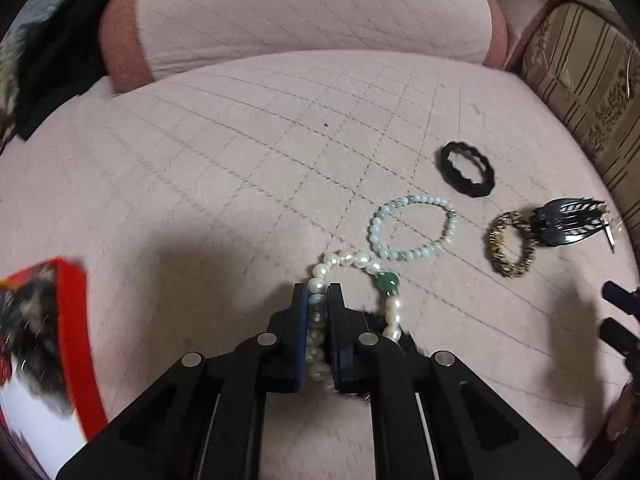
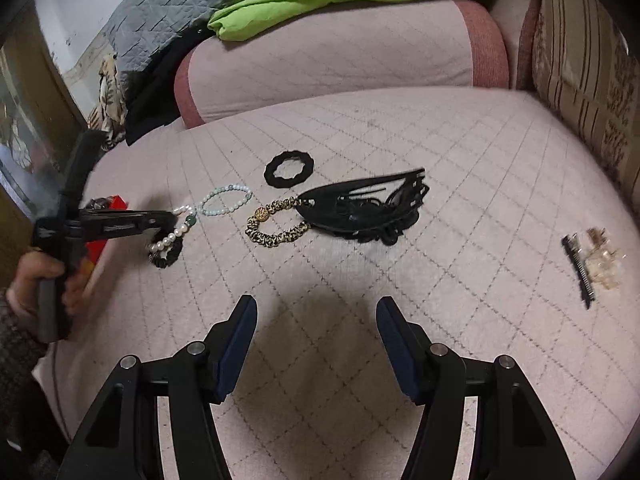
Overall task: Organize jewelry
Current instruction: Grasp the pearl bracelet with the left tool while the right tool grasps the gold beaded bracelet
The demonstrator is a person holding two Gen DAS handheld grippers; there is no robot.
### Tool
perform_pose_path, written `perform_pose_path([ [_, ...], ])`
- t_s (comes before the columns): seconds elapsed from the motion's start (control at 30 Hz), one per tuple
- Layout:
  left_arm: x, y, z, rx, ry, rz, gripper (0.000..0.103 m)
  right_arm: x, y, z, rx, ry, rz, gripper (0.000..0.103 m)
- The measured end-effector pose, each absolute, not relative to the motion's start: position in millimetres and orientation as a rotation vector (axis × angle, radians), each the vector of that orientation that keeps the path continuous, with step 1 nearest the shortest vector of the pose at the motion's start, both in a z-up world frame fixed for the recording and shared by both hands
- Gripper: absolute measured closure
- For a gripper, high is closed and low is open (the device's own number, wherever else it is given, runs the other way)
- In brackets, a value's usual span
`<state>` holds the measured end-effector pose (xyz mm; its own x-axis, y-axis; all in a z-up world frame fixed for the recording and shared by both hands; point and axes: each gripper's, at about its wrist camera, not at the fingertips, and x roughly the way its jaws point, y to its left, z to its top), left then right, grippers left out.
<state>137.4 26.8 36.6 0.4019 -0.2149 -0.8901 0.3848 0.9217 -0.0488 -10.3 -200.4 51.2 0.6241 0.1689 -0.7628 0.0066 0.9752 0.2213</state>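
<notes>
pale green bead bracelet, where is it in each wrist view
Left wrist view: pale green bead bracelet lies right of centre, just beyond the pearl strand clamped in the left gripper.
Right wrist view: bracelet lies left of centre.
Shared landmark: black wavy hair tie, just beyond it.

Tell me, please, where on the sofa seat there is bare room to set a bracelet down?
Free: the wide quilted stretch between the back cushion and the black scrunchie, and the patch before the open right claw. Crowded: around the pale bead bracelet, leopard scrunchie and hair claw clip.
</notes>
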Motion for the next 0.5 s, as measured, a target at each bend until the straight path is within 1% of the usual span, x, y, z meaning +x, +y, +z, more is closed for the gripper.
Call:
perform_pose_path([
  [0.17, 100, 61, 84, 0.112, 1.022, -0.357, 0.094, -10, -187, 50, 0.192, 0.888, 0.107, 0.036],
  [0.27, 63, 83, 100, 0.061, 0.998, -0.369, 0.094, -10, -179, 50, 0.203, 0.893, 0.116, 0.036],
  [0.33, 50, 94, 96, 0.019, 1.014, -0.382, 0.094, -4, -173, 53, 0.225, 0.904, 0.129, 0.036],
  [0.5, 33, 116, 64, -0.1, 1.063, -0.422, 0.094, 27, -161, 52, 0.293, 0.922, 0.093, 0.036],
])
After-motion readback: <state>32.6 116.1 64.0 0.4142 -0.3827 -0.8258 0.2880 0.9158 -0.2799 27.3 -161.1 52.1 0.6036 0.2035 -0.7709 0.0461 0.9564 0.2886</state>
